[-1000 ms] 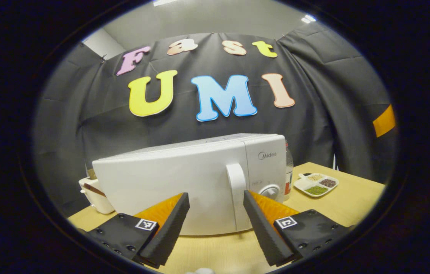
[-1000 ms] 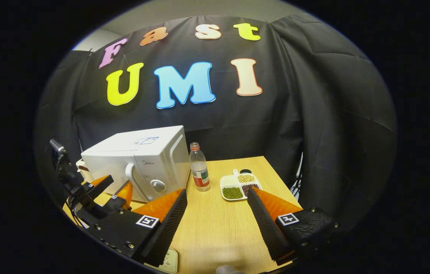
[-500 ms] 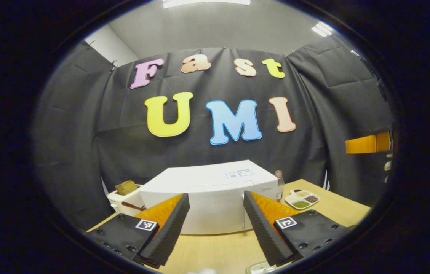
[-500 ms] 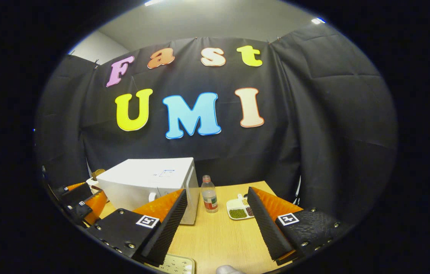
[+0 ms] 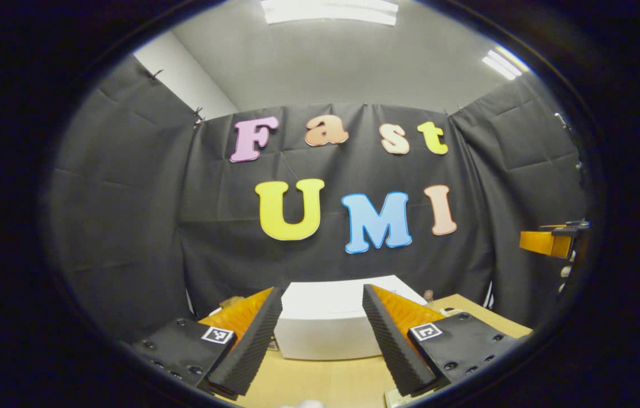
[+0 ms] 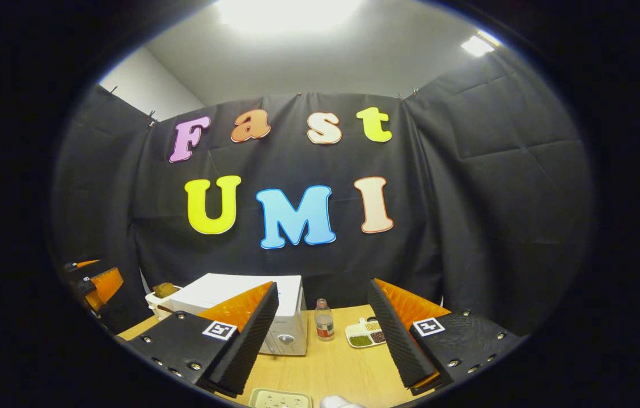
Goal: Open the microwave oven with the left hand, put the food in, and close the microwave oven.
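Both tools, left tool [image 5: 317,331] and right tool [image 6: 322,334], spread empty; the rigid microwave [image 6: 240,292] door likely opens by its front handle

Legible text: none. Square coded marker tags, one on each finger mount of left claw [image 5: 315,334] and right claw [image 6: 322,331]; microwave [image 6: 288,317] lettering too small.

Wooden table [image 6: 331,368] – bottle [image 6: 324,321] with red cap upright near back edge, divided dish [image 6: 366,334] of beans just beside it. White toaster [image 6: 159,298] with bread in slot at far left – pale tray [image 6: 280,398] at near edge.
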`<state>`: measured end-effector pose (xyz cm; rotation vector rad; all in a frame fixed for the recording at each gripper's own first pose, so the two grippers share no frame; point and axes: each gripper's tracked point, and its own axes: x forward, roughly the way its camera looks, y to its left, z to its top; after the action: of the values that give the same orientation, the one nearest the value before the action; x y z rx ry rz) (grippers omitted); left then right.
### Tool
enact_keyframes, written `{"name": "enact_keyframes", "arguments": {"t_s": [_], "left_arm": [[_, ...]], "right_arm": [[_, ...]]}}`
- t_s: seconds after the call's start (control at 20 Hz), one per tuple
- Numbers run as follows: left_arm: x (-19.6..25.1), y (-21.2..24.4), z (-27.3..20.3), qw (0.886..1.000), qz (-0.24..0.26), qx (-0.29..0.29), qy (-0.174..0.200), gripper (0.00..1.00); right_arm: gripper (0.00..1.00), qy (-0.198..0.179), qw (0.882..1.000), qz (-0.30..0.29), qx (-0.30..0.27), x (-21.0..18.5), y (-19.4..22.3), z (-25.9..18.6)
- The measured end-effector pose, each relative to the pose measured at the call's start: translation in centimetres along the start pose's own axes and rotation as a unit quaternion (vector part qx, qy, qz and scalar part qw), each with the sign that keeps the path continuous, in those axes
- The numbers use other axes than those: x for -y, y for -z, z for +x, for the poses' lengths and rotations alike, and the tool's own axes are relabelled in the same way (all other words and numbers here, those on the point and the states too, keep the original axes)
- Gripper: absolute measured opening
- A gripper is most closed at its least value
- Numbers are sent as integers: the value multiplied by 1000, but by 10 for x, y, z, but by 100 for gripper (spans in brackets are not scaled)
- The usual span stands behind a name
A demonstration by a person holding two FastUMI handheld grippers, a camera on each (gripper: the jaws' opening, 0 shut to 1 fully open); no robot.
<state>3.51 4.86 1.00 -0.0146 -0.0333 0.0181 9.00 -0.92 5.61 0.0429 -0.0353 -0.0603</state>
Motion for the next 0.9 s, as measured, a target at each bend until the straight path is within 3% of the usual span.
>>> {"name": "enact_keyframes", "arguments": {"t_s": [0.25, 0.9], "left_arm": [[-11, -10, -25, 1000, -25, -10, -3, 99], [-6, -33, -43, 1000, -5, 6, 7, 97]], "right_arm": [[97, -11, 1000, -21, 8, -11, -13, -17], [97, -19, 1000, -12, 14, -18, -22, -39]]}}
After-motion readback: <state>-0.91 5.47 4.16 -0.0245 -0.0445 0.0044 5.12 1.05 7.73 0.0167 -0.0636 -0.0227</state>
